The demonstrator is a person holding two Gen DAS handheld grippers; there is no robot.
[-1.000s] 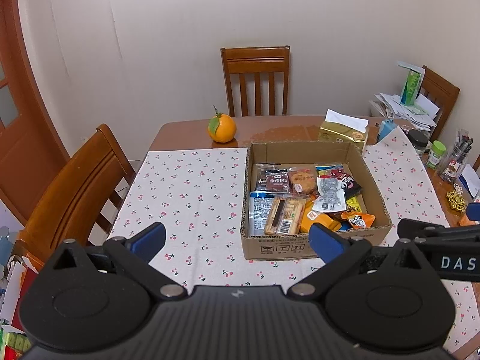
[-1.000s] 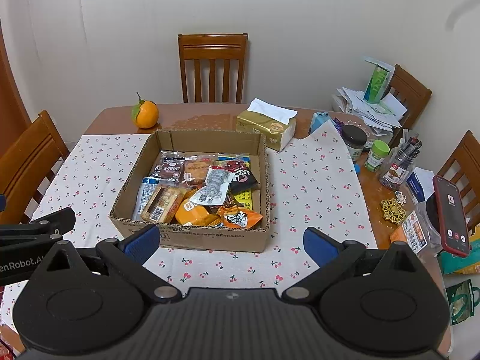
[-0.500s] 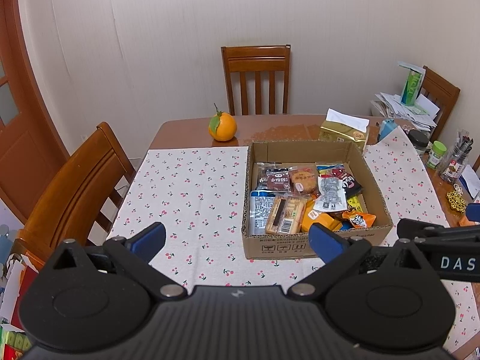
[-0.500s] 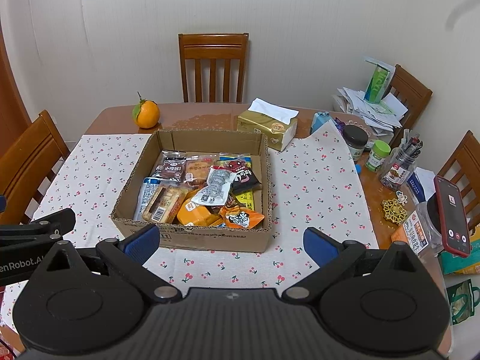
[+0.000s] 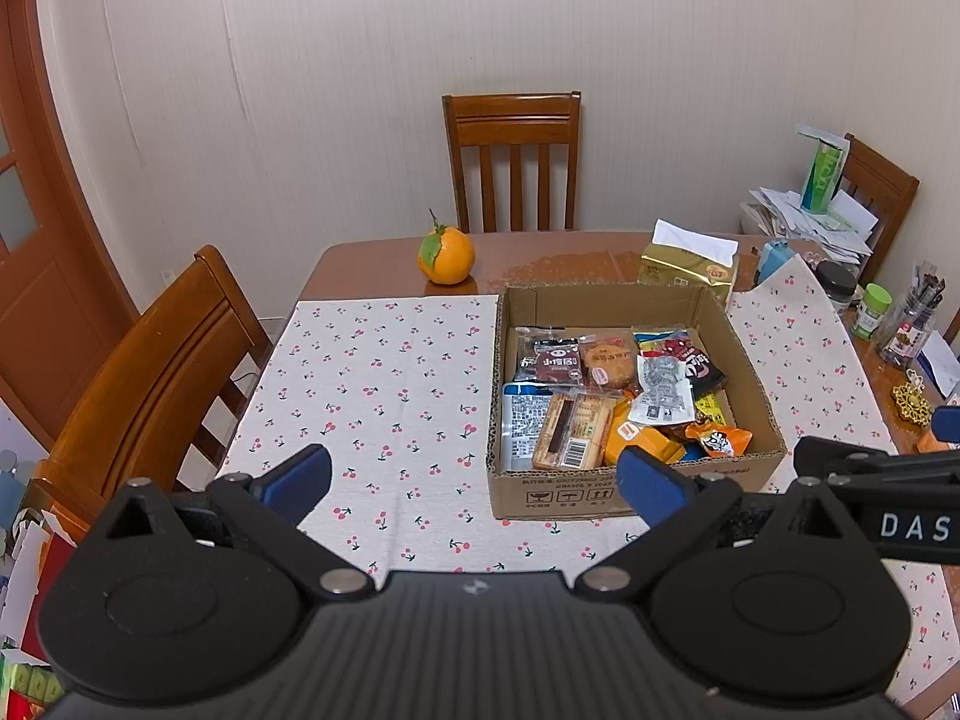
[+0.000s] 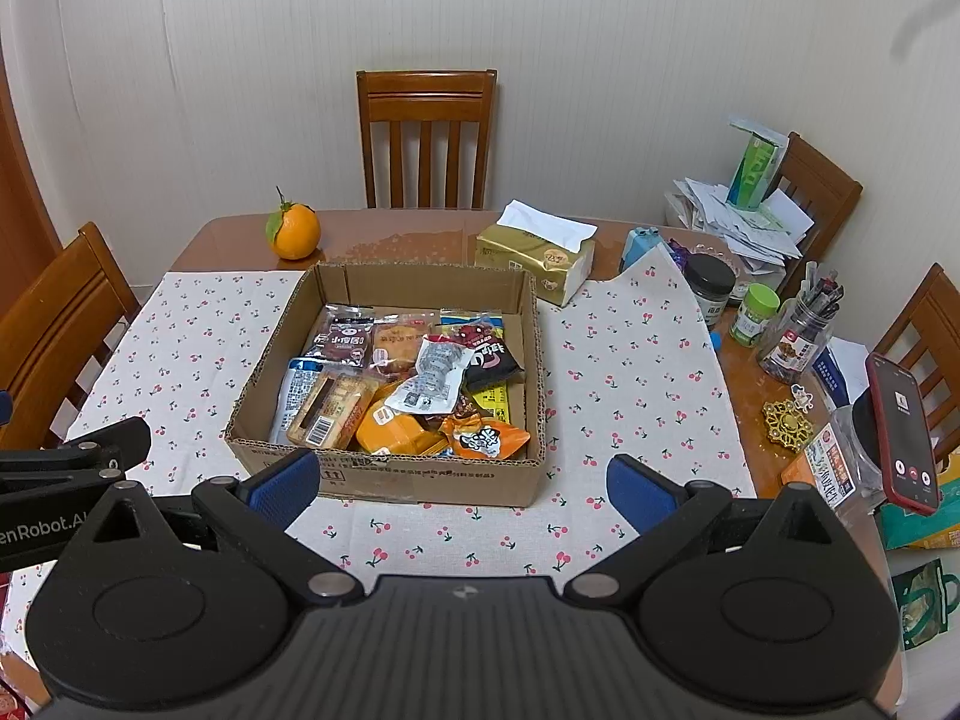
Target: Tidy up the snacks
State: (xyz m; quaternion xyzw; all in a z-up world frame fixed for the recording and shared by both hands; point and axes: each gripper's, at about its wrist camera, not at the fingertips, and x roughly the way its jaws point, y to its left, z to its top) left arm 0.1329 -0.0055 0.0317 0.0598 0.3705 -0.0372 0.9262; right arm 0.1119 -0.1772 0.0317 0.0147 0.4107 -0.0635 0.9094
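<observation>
Both claws spread wide, nothing pinched: left claw (image 5: 474, 477), right claw (image 6: 462, 489), hovering over near edge of bench (image 6: 630, 360).

Cardboard box (image 6: 420, 483) just ahead of right claw, ahead and right of left claw; snack packets (image 6: 408, 384) piled inside.

Handling, by guess: packets light, crinkly film, slippery; contents likely crushable. Grip crimped seam or packet edge, e.g. silver packet (image 6: 435, 381) on top, orange packet (image 6: 489, 438) nearest.

Lower packets buried, count unclear; box's near inner wall hidden; labels unreadable.
</observation>
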